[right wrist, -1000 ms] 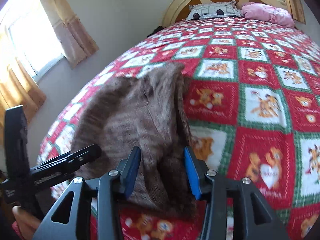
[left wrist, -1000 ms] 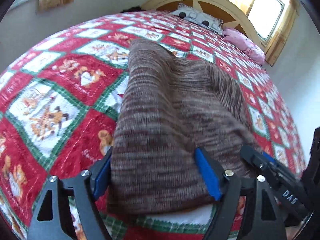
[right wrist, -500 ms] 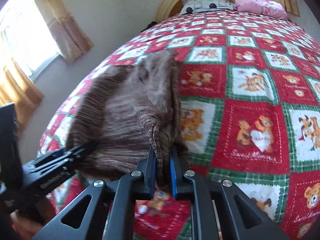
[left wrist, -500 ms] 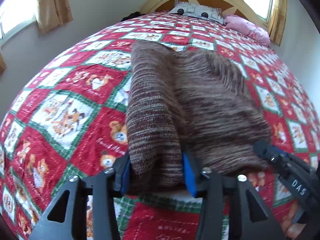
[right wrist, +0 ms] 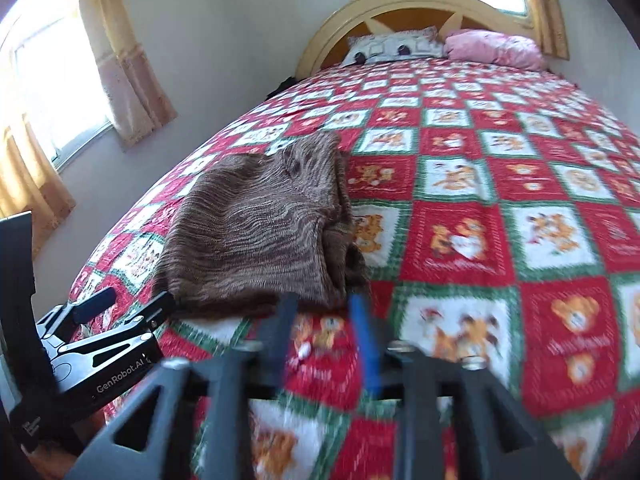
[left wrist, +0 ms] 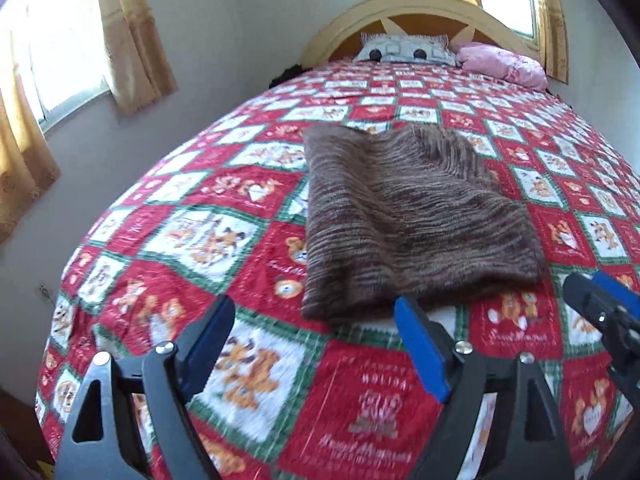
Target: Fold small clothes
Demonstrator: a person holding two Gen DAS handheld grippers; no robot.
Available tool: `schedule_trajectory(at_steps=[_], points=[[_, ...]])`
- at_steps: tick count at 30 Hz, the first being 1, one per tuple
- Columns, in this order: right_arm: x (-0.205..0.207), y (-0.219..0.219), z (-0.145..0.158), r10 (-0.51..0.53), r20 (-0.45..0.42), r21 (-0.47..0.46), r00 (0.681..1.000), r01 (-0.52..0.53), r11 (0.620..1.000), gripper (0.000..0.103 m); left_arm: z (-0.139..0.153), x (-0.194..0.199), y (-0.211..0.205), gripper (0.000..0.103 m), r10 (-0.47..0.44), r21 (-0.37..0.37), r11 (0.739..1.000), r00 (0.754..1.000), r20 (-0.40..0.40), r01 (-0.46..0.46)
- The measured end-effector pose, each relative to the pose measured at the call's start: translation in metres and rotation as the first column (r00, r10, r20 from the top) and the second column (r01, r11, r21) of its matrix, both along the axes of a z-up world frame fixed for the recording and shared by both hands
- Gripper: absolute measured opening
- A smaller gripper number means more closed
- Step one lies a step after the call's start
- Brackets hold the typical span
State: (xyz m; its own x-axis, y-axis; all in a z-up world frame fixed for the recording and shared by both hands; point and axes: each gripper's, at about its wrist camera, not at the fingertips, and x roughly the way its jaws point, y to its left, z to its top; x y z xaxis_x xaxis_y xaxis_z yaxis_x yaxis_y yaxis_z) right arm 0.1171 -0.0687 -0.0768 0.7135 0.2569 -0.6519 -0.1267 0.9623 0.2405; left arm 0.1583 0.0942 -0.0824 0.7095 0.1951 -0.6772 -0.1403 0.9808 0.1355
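Left gripper (left wrist: 312,332), right gripper (right wrist: 326,320): jaws just spread apart, empty; brown ribbed knit (left wrist: 404,224) folded flat on quilt (left wrist: 208,240).

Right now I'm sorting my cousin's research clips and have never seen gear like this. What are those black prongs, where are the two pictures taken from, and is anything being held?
There is no robot here: a person holds a two-finger gripper in each hand, and each carries a wide-angle camera looking along its fingers. One picture comes from the left gripper, the other from the right gripper; each also shows in the other's view. On the red, white and green quilt lies a folded brown knit garment. At the headboard rest a grey patterned pillow and a pink pillow. Nothing is held: both grippers' jaws have just been opening, and both stand open with only quilt showing between them, the garment just beyond.
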Motion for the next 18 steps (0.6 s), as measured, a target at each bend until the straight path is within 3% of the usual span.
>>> schedule_trajectory(at_steps=[1, 3, 7, 10, 15, 18], points=[[-0.008, -0.001, 0.004, -0.012, 0.012, -0.002, 1.0, 0.012, 1.0, 0.06, 0.002, -0.005, 0.001, 0.092, -0.003, 0.001, 1.0, 1.0, 0.01, 0.003], [-0.025, -0.003, 0.015, -0.032, 0.043, -0.004, 0.999, 0.032, 0.999, 0.06, 0.009, -0.017, 0.002, 0.098, -0.002, 0.013, 1.0, 0.999, 0.035, 0.002], [-0.048, -0.005, 0.035, -0.047, 0.068, 0.007, 0.997, 0.047, 0.999, 0.06, 0.03, -0.042, 0.005, 0.102, -0.022, 0.001, 1.0, 0.995, 0.102, 0.022], [-0.074, -0.005, 0.058, -0.073, 0.143, 0.017, 0.987, 0.071, 0.997, 0.06, 0.05, -0.058, 0.003, 0.103, -0.035, 0.005, 0.999, 0.985, 0.169, 0.035], [-0.118, -0.001, 0.098, -0.11, 0.299, -0.02, 0.948, 0.121, 0.992, 0.061, 0.083, -0.084, -0.006, 0.103, -0.07, 0.023, 0.998, 0.959, 0.273, 0.067], [-0.138, -0.005, 0.117, -0.143, 0.365, -0.005, 0.92, 0.156, 0.988, 0.072, 0.098, -0.096, -0.01, 0.103, -0.092, 0.017, 0.996, 0.945, 0.313, 0.092]])
